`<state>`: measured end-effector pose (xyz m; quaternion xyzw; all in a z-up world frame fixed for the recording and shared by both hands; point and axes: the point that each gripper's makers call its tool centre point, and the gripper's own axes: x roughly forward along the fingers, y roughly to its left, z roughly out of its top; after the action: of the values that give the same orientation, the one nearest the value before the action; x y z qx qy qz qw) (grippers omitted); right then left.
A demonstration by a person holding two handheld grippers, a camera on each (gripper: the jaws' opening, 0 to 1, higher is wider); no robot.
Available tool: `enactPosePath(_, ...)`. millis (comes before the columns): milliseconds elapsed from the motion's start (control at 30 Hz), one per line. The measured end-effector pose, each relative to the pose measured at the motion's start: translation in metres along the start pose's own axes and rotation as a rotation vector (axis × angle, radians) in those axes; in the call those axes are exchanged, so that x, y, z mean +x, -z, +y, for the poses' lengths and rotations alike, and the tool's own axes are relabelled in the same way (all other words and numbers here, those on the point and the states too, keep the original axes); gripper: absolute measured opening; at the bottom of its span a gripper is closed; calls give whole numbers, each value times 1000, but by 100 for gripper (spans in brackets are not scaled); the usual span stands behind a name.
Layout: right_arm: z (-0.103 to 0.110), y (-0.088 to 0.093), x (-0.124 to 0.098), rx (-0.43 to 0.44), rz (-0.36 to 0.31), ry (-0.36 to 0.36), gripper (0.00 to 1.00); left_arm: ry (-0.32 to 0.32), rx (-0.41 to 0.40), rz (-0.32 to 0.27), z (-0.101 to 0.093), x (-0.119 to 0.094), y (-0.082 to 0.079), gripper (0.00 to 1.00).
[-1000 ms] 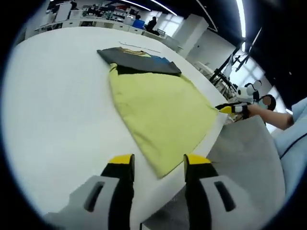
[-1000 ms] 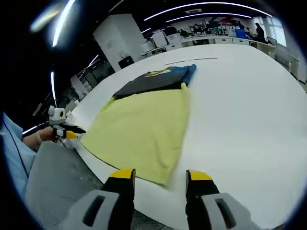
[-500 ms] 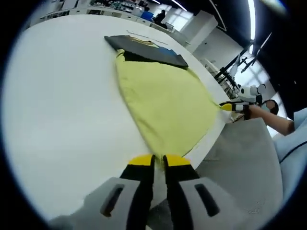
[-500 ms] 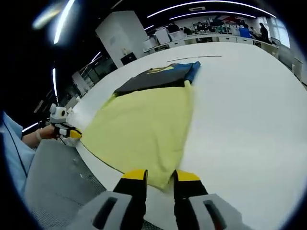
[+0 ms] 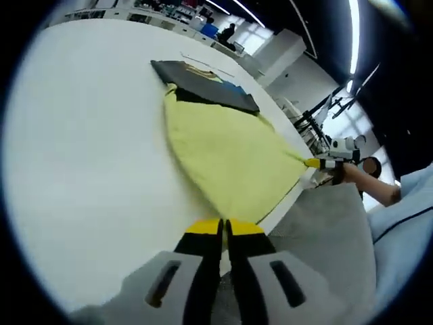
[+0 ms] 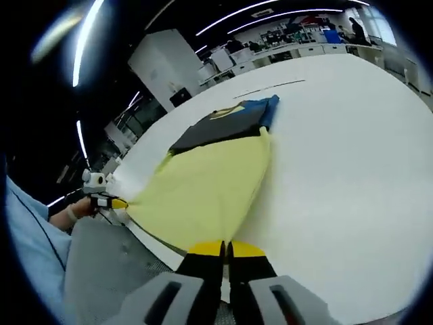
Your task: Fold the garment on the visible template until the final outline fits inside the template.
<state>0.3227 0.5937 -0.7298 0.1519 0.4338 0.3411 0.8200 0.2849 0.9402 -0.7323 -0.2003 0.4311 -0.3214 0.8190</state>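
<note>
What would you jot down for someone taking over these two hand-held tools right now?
Left tool: shut on one near corner of the yellow garment. Right tool: shut on the other near corner. The garment lies spread flat on the white table, its near hem at the table edge, its far end next to a dark folded garment. Done: both corners gripped. Left: every fold; no fold shows yet. I cannot make out a template outline.
</note>
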Motion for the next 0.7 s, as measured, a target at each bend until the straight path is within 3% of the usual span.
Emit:
enactPosePath(100,12,1,-12,21,-10,-27,0,26,-32,-41,-11,-9,-7,0)
enactPosePath(267,23,12,-25,39,5,-44,0,42,-45,-56,-25,-24,-6,0)
enactPosePath(433,26,21,-37,107,-5,-62,0,72,-93,-58,-42,-36,0,0)
enactPosePath(700,40,35,-50,175,-8,-72,0,94,-97,-31,-65,-42,12,0)
